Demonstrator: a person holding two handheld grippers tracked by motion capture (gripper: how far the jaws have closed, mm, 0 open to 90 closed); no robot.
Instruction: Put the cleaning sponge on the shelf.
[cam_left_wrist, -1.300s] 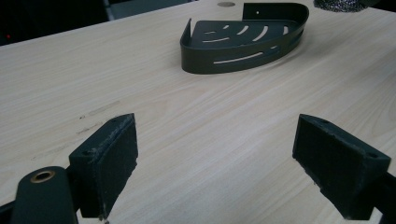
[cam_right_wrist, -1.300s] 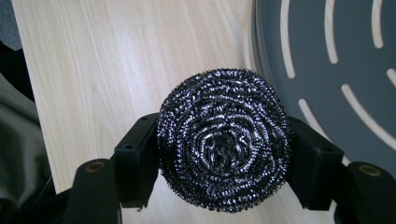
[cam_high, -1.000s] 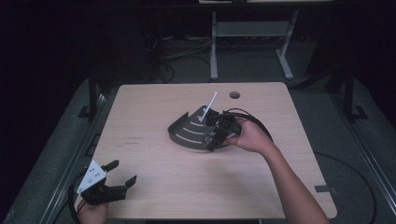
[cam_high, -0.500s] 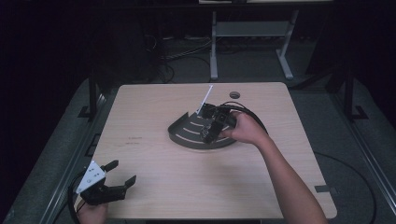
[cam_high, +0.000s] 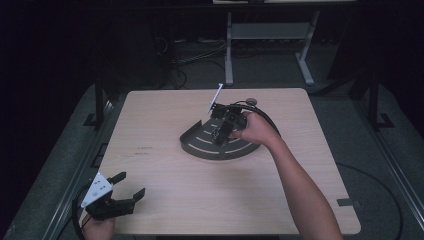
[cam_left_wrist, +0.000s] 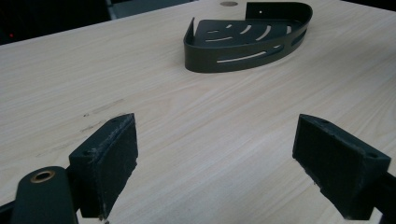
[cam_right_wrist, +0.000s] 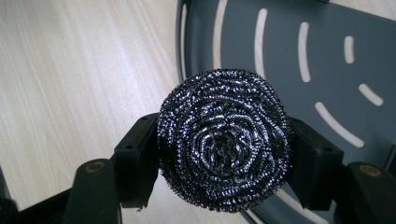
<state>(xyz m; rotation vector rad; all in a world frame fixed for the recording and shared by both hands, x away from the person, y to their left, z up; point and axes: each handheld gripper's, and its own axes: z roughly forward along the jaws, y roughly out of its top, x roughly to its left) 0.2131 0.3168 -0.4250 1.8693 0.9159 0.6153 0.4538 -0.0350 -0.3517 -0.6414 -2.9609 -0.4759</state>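
A dark quarter-round corner shelf with slots in its floor lies mid-table; it also appears far off as the shelf in the left gripper view. My right gripper hovers over the shelf, shut on a round steel wool scourer, which is squeezed between both jaws above the shelf's slotted floor near its curved rim. My left gripper rests at the table's near left corner, open, with bare tabletop between its pads.
The light wooden table has a round cable grommet near its far edge. A cable loops behind the right hand. Beyond the table stand a dark floor and a metal frame.
The right gripper with the scourer has shifted a little toward the far side of the shelf, and its top plate has tilted. The left gripper has stayed put.
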